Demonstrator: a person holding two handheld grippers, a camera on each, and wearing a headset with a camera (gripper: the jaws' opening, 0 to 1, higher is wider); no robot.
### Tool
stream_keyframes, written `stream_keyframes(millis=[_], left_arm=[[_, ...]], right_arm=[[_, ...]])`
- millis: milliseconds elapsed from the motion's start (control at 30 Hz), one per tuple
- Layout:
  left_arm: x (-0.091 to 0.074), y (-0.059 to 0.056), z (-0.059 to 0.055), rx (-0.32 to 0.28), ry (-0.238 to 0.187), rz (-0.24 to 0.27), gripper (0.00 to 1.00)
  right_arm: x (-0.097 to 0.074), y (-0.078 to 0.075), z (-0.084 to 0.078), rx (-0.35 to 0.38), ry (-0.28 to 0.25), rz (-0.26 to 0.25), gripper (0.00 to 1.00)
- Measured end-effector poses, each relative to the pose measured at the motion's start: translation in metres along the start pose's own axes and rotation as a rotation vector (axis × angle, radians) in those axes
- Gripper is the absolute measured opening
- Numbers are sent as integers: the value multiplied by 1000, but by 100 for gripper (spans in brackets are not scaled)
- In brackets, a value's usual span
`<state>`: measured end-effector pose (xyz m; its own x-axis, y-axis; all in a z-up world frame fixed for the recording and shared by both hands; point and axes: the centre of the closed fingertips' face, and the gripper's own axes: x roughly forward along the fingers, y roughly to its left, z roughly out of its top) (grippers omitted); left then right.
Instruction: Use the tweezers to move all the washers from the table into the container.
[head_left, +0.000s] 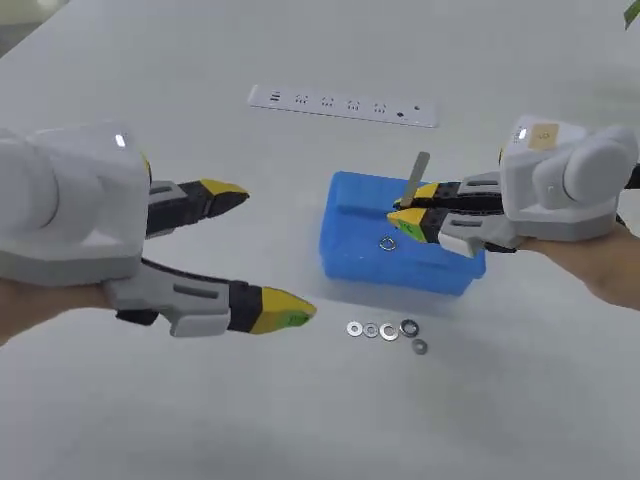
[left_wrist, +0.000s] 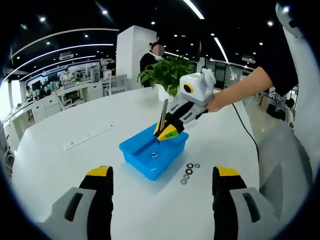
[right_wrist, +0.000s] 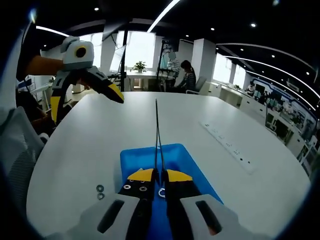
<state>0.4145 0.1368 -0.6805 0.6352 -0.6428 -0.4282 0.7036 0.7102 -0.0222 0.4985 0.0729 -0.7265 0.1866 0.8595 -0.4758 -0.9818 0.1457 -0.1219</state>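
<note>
White and smooth, the table (head_left: 150, 420) is broad with a rounded edge. It stands in an open office with a dark ceiling and rows of spot lamps and strip lights. Seen from the left gripper view, a leafy green plant (left_wrist: 167, 75) in a white pot sits at the far side of the table, and a person (left_wrist: 148, 62) stands behind it. A long, flat white power strip (head_left: 343, 106) lies beyond the work, well apart from it.

Near the middle of the table sits the container (head_left: 355, 235), a shallow rectangular tray of bright blue plastic with rounded corners. One small metal ring, a washer (head_left: 388, 244), lies flat on its floor. The other washers (head_left: 385, 331) lie on the bare table just in front of the container's near wall. They are thin silvery rings in a short row, with one a little apart from the rest.

The right gripper (head_left: 402, 213) hangs over the container. Its yellow-tipped jaws are pressed together on the tweezers (head_left: 417, 178), two thin grey metal blades that stick up past the jaws. Its body hides the container's right end in the head view.

The left gripper (head_left: 278, 252) hovers left of the container with its jaws spread wide, gripping nothing. Nothing lies between it and the washers on the table.
</note>
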Motion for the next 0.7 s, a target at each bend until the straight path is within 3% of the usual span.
stream_keyframes(millis=[100, 233, 300, 333, 367, 500, 567, 633, 700], left_arm=[[13, 4, 16, 48, -17, -24, 86], [34, -1, 31, 96, -30, -91, 77], [43, -3, 37, 85, -44, -119, 75], [51, -5, 46, 56, -90, -141, 75], [55, -6, 48, 47, -98, -155, 74], [69, -3, 60, 45, -128, -184, 60], [76, 0, 65, 39, -132, -199, 57], [82, -2, 69, 72, -121, -232, 54], [86, -6, 69, 93, -92, -277, 44]], right_arm=[[-4, 3, 1, -22, 8, 15, 8], [-5, 7, 4, -42, 10, 42, 8], [-5, 9, 5, -46, 9, 51, 8], [-5, 10, 6, -50, 8, 58, 8], [-4, 11, 6, -50, 8, 62, 8], [-2, 14, 7, -60, 12, 75, 8], [0, 14, 7, -62, 12, 81, 8], [1, 15, 8, -63, 10, 85, 8], [2, 15, 9, -64, 8, 87, 8]])
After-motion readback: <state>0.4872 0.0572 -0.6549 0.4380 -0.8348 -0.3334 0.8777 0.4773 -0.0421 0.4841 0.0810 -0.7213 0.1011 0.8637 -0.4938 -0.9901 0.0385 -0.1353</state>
